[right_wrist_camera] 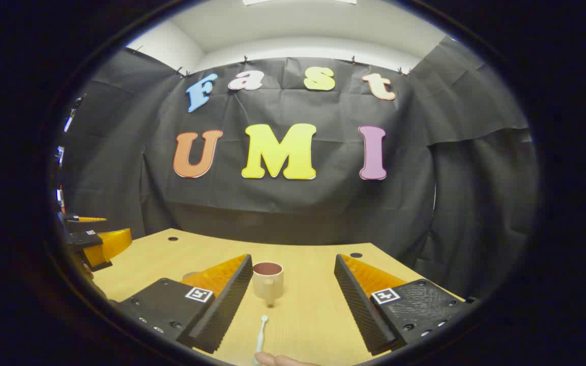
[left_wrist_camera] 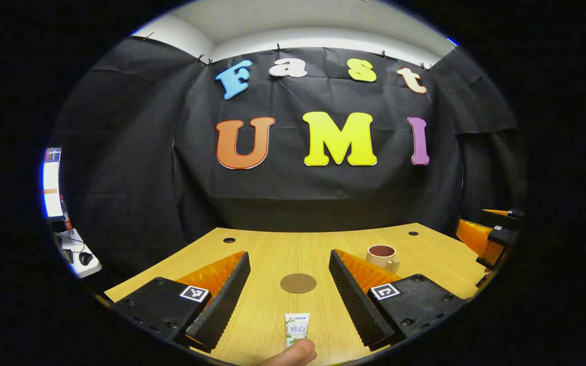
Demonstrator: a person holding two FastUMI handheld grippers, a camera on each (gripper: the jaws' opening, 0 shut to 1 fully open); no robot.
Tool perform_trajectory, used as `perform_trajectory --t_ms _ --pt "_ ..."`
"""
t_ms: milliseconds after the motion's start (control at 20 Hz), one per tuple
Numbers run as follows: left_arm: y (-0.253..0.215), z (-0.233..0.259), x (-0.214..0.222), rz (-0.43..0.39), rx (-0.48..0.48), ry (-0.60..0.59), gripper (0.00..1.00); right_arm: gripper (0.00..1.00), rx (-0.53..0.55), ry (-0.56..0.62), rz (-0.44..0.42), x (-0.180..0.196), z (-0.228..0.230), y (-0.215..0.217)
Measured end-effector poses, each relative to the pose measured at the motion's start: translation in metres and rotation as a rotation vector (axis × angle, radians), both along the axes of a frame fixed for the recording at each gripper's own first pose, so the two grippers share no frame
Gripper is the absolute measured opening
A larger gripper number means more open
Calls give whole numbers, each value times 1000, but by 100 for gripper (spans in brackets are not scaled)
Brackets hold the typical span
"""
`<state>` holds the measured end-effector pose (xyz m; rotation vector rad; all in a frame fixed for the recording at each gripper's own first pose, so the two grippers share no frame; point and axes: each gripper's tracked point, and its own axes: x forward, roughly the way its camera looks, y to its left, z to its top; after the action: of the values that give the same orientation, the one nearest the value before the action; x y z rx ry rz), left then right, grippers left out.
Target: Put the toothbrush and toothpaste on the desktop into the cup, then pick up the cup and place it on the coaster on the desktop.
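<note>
We see the left tongs (left_wrist_camera: 289, 284) held wide apart above the pale wooden worktop (left_wrist_camera: 272, 249), gripping nothing. Between their fingers lie the round brown coaster (left_wrist_camera: 298, 283) and, nearer the camera, the white toothpaste tube (left_wrist_camera: 297, 328) with a fingertip (left_wrist_camera: 293, 353) at its near end. The beige mug-shaped cup with a dark red inside (left_wrist_camera: 382, 256) stands upright to the right of the coaster. The right tongs (right_wrist_camera: 293, 295) gape just as wide and empty; the cup sits between their fingers, the slim white toothbrush (right_wrist_camera: 260, 335) lying flat just before it.
</note>
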<state>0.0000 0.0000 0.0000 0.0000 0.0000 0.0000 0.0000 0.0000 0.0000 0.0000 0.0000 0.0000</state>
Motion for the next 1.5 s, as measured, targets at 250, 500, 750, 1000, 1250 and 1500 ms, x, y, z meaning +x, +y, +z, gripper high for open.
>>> perform_trajectory --t_ms 250,500,750,1000,1250,1500 --pt "12 3 17 14 -25 -12 99 96 18 23 11 14 -6 0" --pt "16 7 27 18 -14 -29 99 96 15 29 0 23 -8 -1" --pt "19 11 26 24 -17 -28 99 96 29 35 8 23 -7 2" --pt "19 12 26 26 -16 -32 99 96 41 44 19 23 -9 6" --pt "18 11 23 14 9 -29 99 96 56 60 23 28 -15 8" --pt "18 7 23 6 18 -2 99 96 21 129 -28 39 -41 -1"
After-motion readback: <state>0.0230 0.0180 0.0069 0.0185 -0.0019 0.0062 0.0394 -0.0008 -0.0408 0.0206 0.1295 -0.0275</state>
